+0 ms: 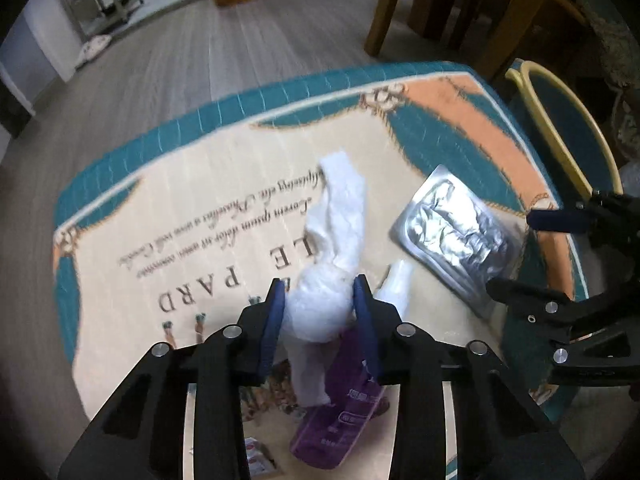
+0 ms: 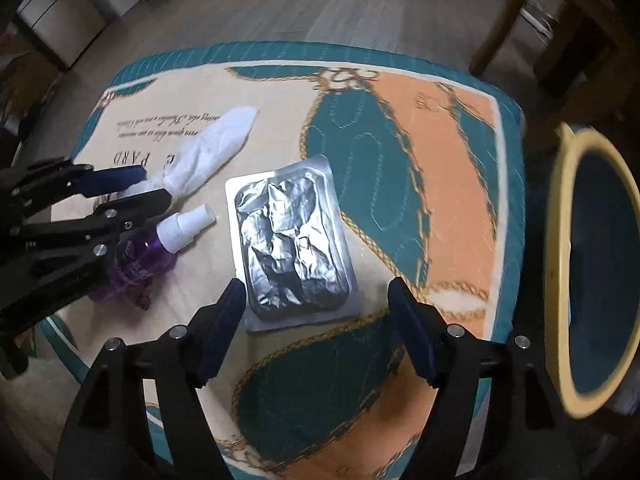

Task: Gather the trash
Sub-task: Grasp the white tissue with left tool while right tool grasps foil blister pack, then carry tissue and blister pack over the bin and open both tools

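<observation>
A crumpled white tissue (image 1: 340, 208) lies on the patterned tablecloth (image 1: 168, 216). My left gripper (image 1: 319, 296) points down at it and is shut on its bunched near end; the same grip shows at the left of the right wrist view, left gripper (image 2: 148, 188) on the tissue (image 2: 216, 148). Under those fingers lies a purple spray bottle (image 1: 344, 400) with a white cap (image 2: 184, 228). A silver foil pack (image 2: 292, 240) lies flat to the right. My right gripper (image 2: 316, 290) hovers open over its near end, pads apart from it.
A teal bin with a yellow rim (image 2: 560, 280) stands off the table's right edge, also at the right of the left wrist view as the bin rim (image 1: 560, 132). Wooden chair legs (image 1: 400, 8) stand beyond the table on the grey floor. A small card (image 1: 256, 456) lies near the table's front edge.
</observation>
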Available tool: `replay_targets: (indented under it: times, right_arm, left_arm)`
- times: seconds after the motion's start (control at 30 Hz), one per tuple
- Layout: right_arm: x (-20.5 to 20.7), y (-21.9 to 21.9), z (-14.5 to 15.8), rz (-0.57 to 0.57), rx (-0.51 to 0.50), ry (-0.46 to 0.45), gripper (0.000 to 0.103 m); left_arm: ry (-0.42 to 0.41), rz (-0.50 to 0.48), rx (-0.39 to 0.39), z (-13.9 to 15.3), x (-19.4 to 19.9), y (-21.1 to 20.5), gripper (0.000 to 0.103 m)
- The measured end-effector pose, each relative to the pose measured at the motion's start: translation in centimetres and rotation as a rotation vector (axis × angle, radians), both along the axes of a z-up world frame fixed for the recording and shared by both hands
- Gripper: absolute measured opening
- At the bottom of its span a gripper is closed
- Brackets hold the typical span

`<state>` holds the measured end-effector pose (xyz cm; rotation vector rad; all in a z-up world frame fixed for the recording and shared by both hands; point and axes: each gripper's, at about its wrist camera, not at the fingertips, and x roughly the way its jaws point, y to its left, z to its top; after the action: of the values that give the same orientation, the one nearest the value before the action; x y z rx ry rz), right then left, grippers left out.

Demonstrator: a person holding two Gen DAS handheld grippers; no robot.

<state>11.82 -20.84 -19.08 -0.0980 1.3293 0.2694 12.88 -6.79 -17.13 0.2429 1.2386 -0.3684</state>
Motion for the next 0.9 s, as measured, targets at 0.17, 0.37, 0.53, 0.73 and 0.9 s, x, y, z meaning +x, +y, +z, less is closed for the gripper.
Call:
replay_targets:
  times: [0.17,0.37,0.53,0.73,0.9]
  right_arm:
    - [0.3,1.7,-0.5,0.095,-0.006,-0.023,0.073]
    - [-0.3,3.3,-0.8,0.146,-0.074,-0.044,0.068]
    - [-0.7,2.8,0.9,0.115,-0.046,-0.066,0.068]
    - [-2.0,0.6,4.5,0.041,-0.010,-0.119,0.068]
    - [-2.7,-4.4,8.5,-0.089,0.030,-0.165,0.068]
  left_arm:
    - [0.000,0.024,-0.036,0.7,0.2,0.7,0.024]
    - [-0.026,0.058,-0.041,1.9,0.3,2.3,0.022]
    - [-0.066,0.057,-0.059,3.4,0.0,2.7,0.022]
    - [-0.126,0.056,-0.076,5.7,-1.0,2.6,0.022]
    - [-0.178,0.069,-0.136,8.3,-1.3,1.5,0.022]
